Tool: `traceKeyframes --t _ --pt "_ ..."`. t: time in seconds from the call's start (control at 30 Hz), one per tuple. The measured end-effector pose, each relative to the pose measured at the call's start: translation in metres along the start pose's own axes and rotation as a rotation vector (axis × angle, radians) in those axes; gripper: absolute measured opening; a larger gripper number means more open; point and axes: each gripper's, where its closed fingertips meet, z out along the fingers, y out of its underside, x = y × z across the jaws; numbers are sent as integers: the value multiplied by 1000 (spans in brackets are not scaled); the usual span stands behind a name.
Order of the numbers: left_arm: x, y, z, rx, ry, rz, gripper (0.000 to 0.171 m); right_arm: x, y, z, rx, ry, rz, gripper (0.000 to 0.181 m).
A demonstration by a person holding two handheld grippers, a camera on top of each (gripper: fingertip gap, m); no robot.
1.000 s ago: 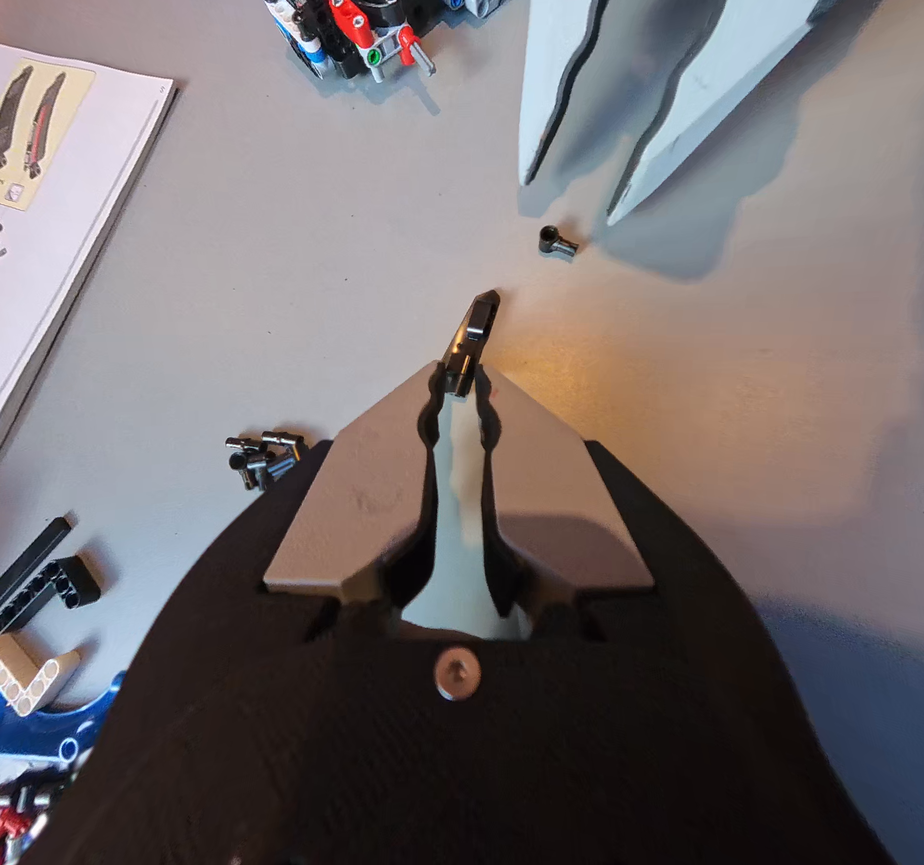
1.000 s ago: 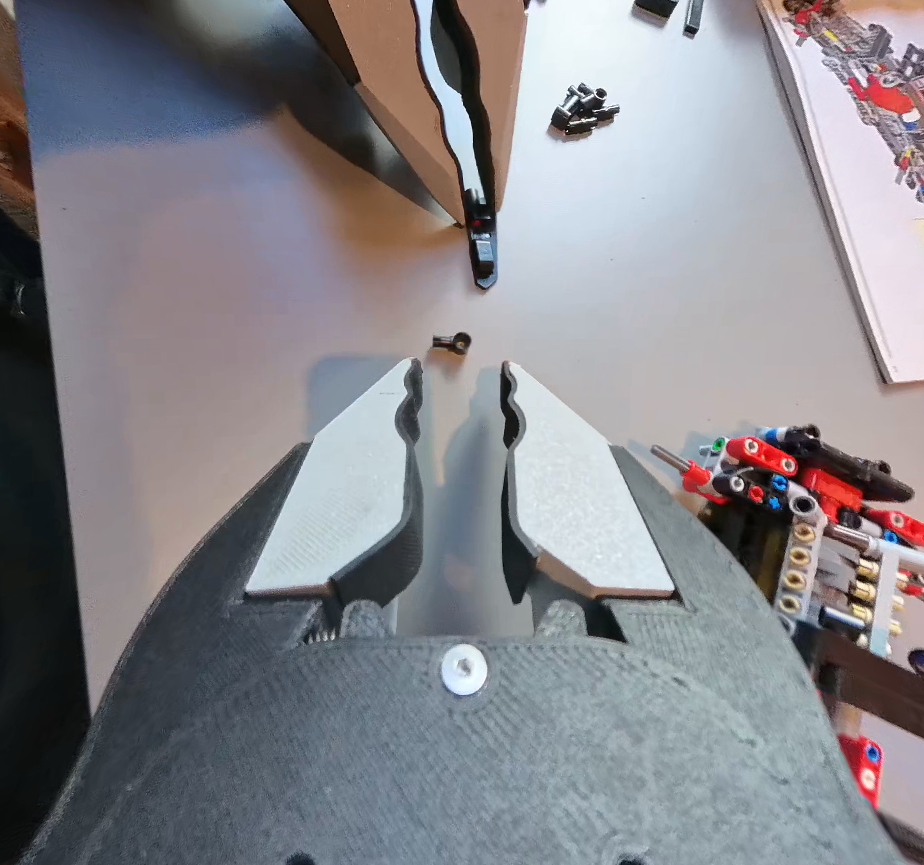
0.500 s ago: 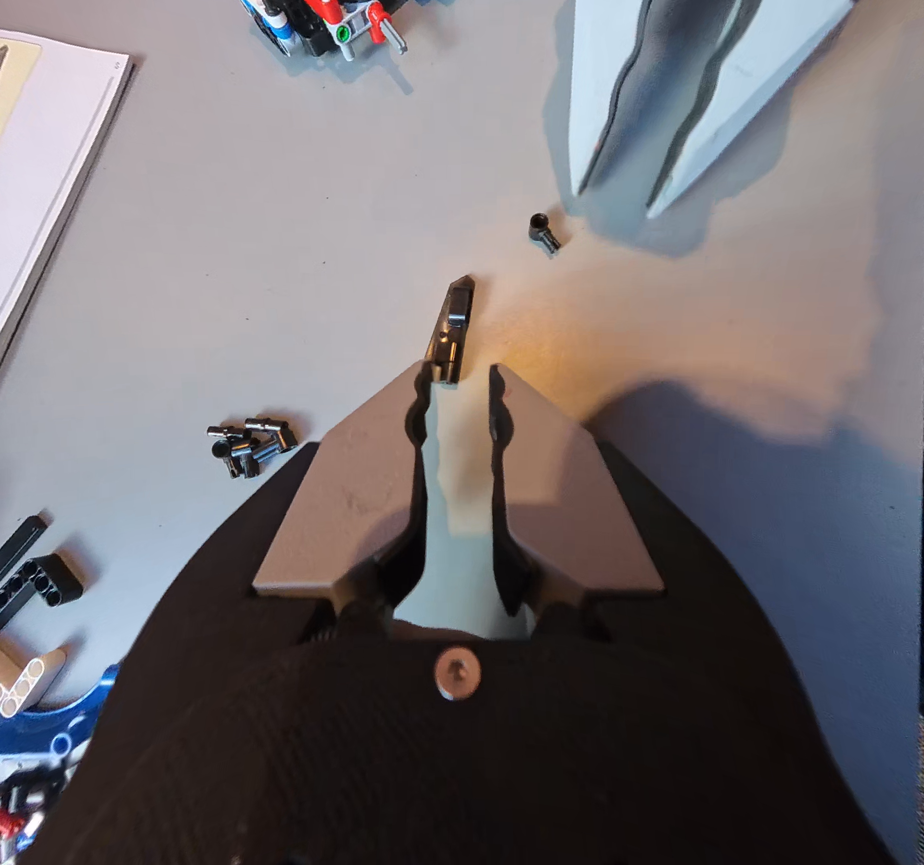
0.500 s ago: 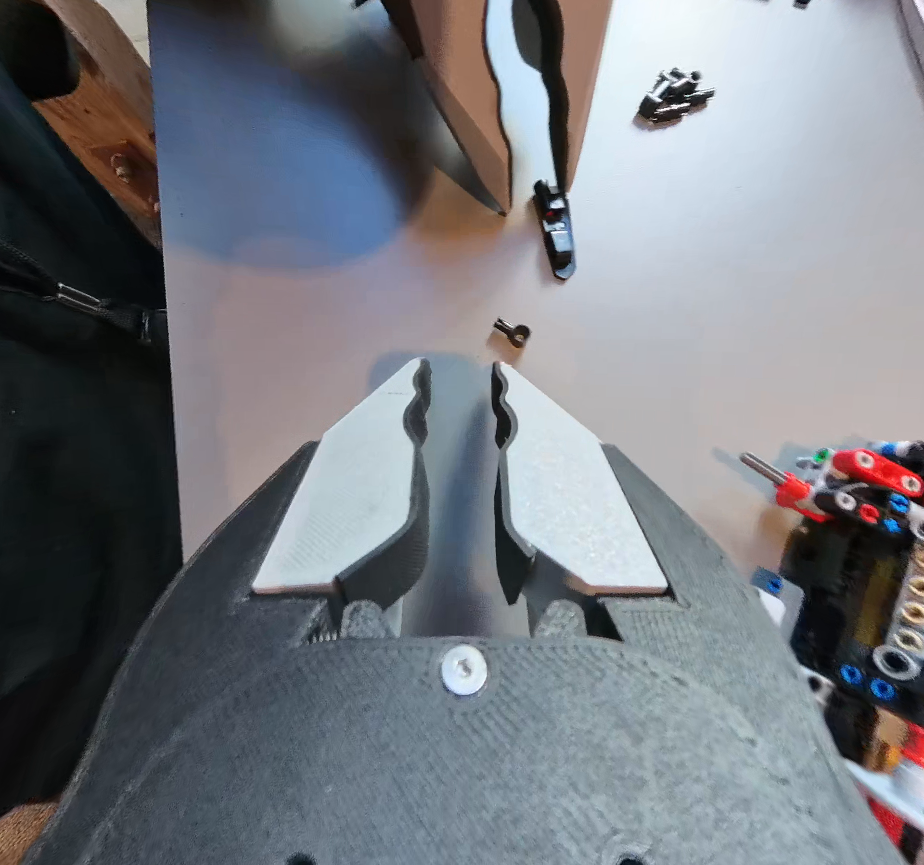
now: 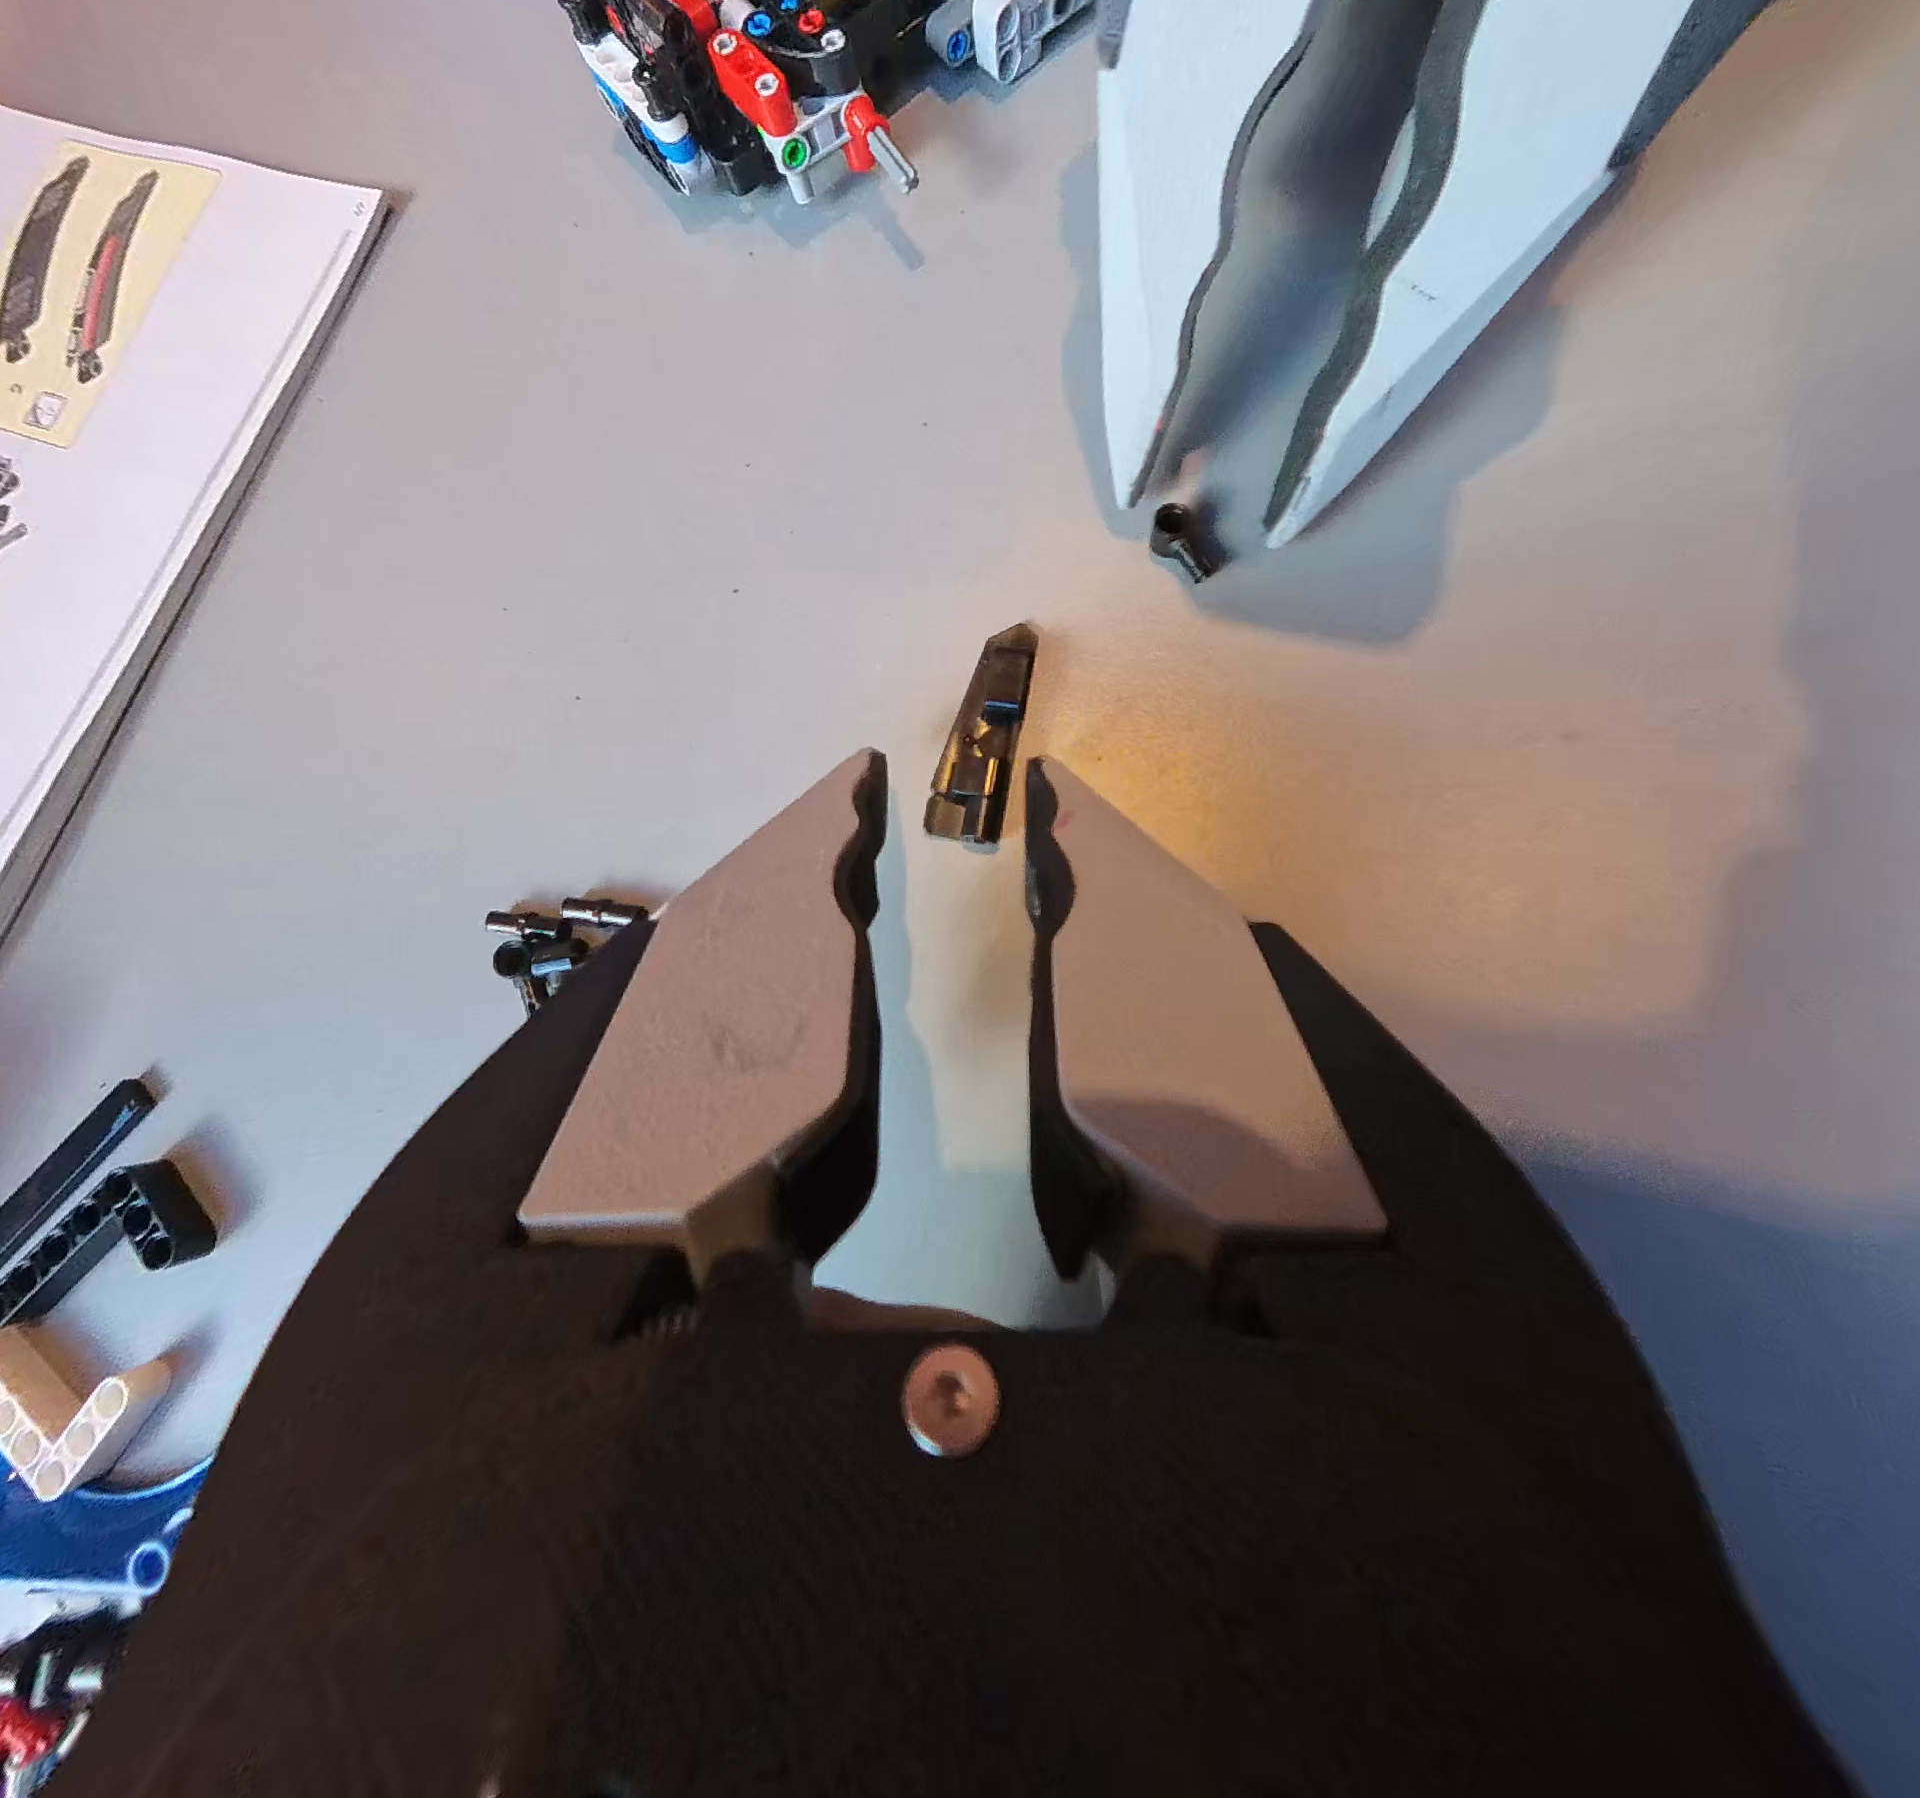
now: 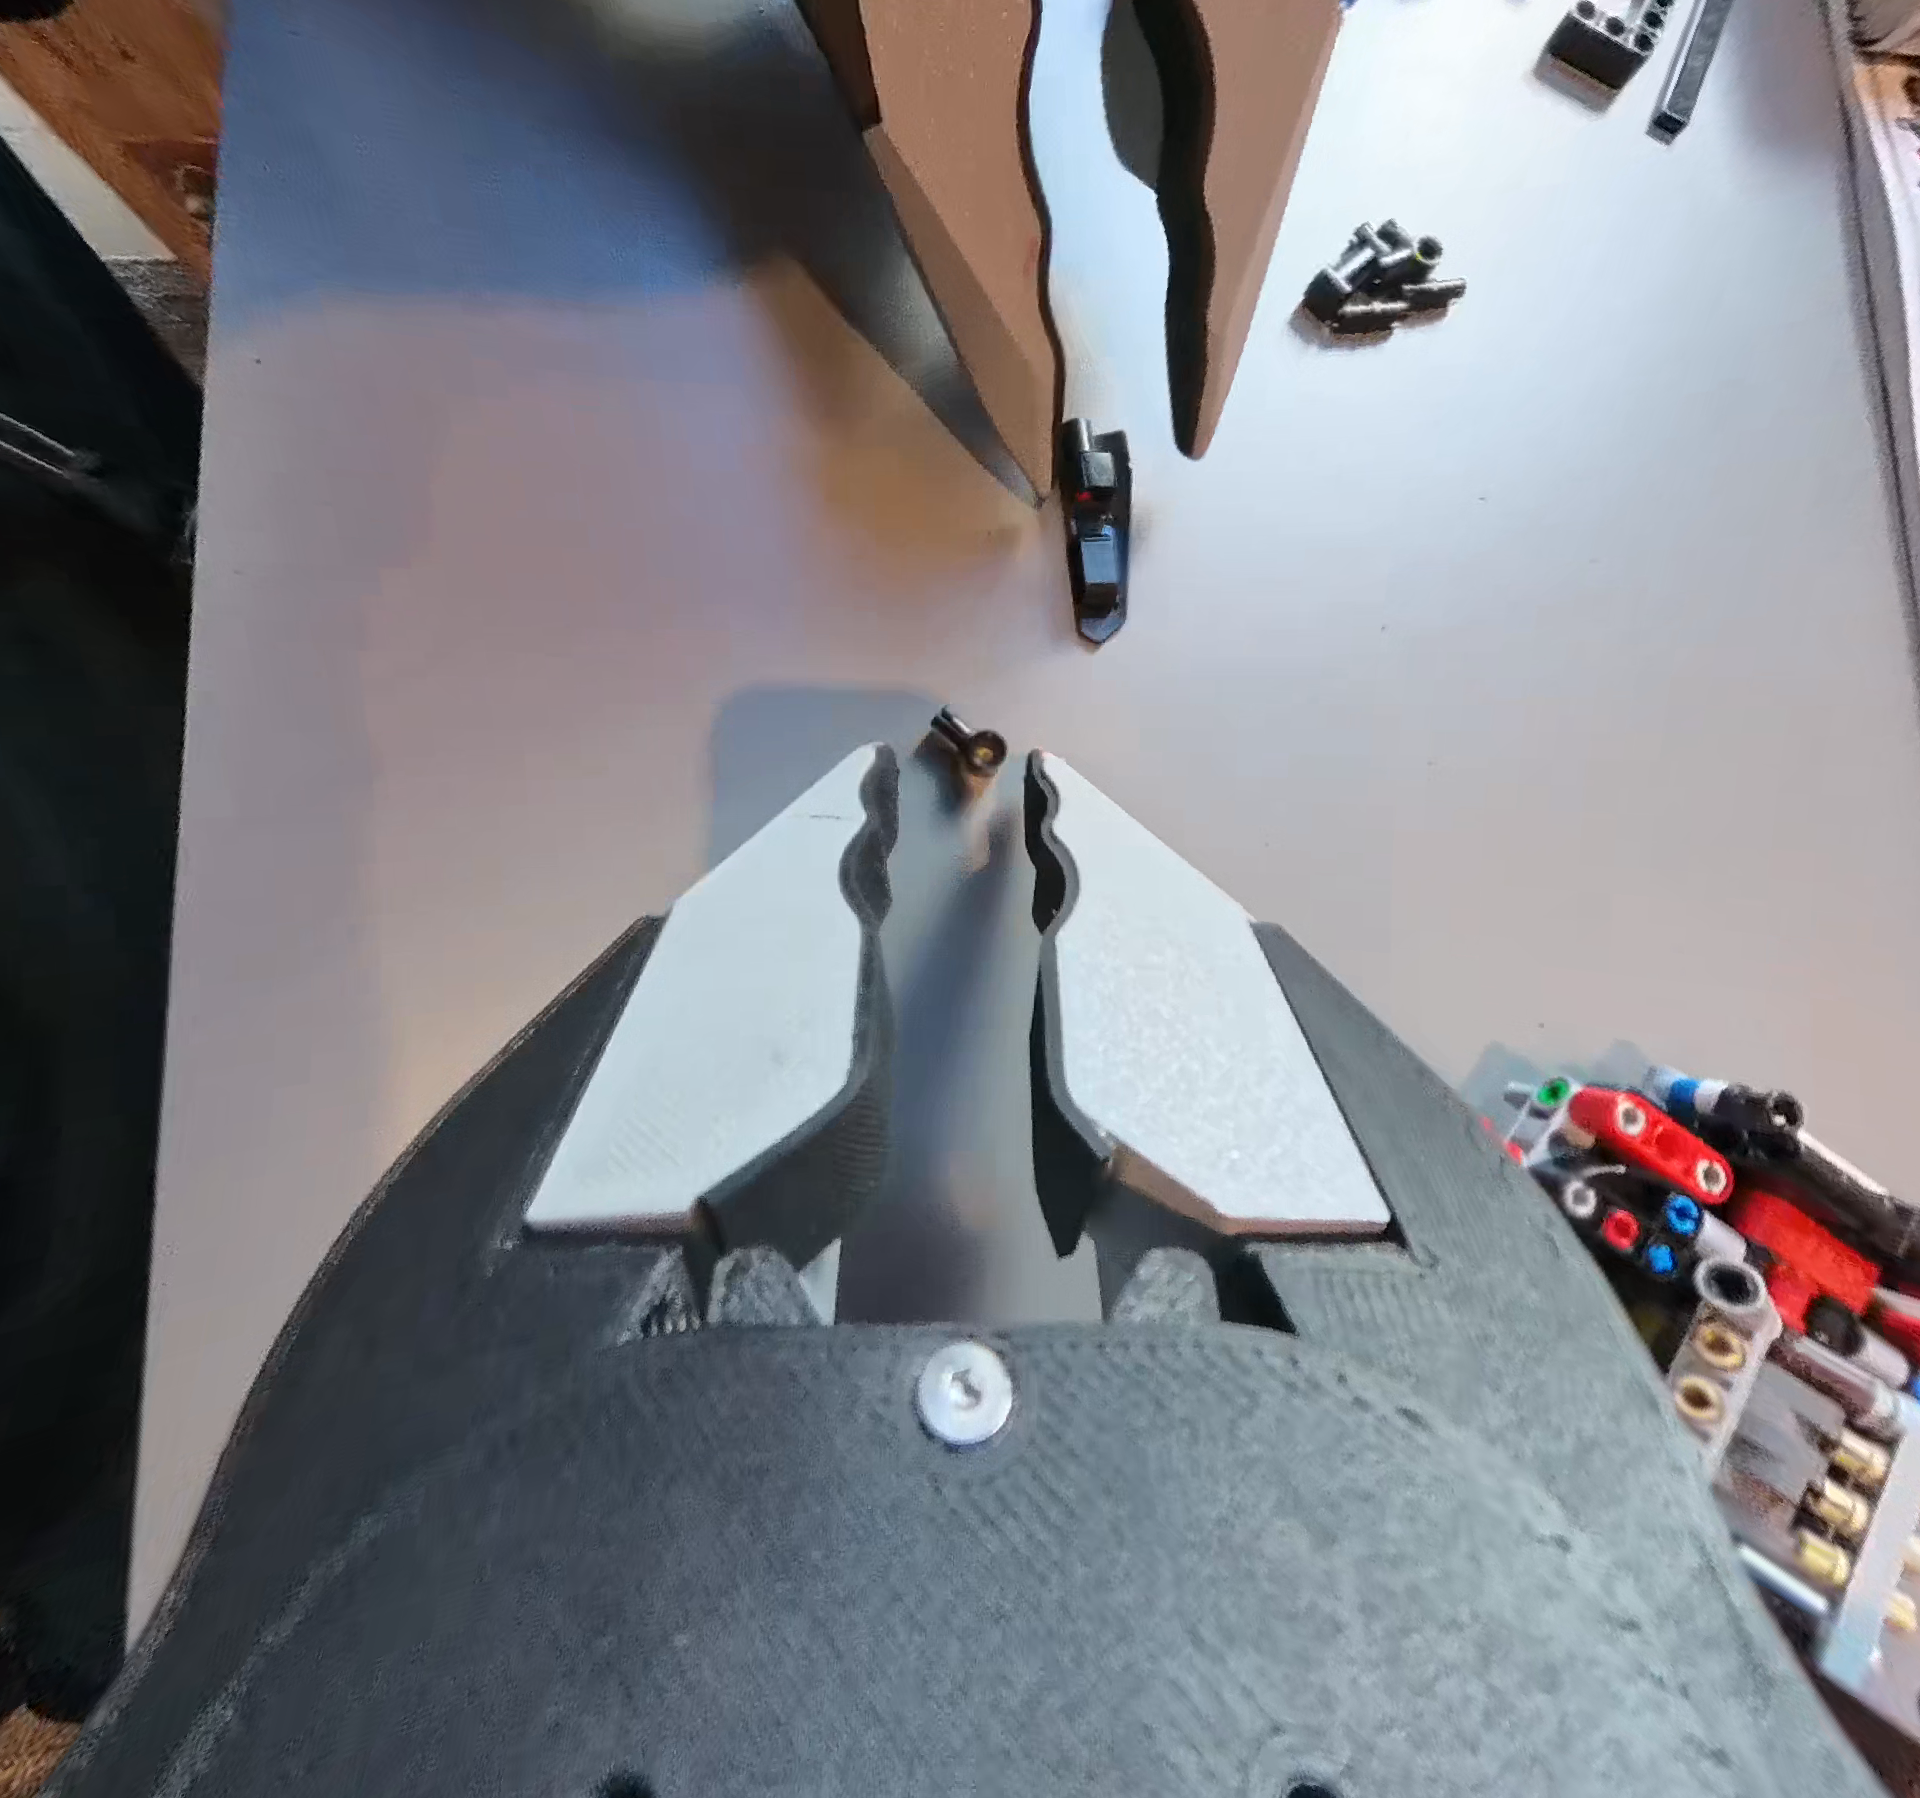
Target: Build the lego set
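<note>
Left hand-held gripper and right hand-held gripper both parted, empty.

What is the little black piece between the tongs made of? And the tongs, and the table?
The small black connector looks like hard moulded plastic with a slight shine. The right tongs have pale grey matte fingers with a grainy, layered surface, so probably printed plastic; their wavy black inner edges may be rubbery, which I cannot confirm. The grey table looks smooth and softly reflective, perhaps laminate.

Two hand-held grippers, one booklet, one model, one pin cluster.
</note>
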Motion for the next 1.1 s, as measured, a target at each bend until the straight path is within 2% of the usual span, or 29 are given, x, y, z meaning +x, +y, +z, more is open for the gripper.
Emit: traceKeyframes --t 0.17,0.33,0.57,0.87,1.1 --pt "-1 1 0 -2 -3 -3 25 5 1 3 -26 -17 -54 16" --pt "-3 2 -1 -10 -7 -1 25 4 -3 8 -38 -27 -13 5" --pt "-3 -1 -8 8 -25 37 25 10 -11 12 1 -20 195 4" --pt "11 -7 -10 32 -18 160 23 4 -37 5 209 -151 555 4" --pt "18 -11 -11 58 13 183 13 8 -35 0 288 -173 712 4"
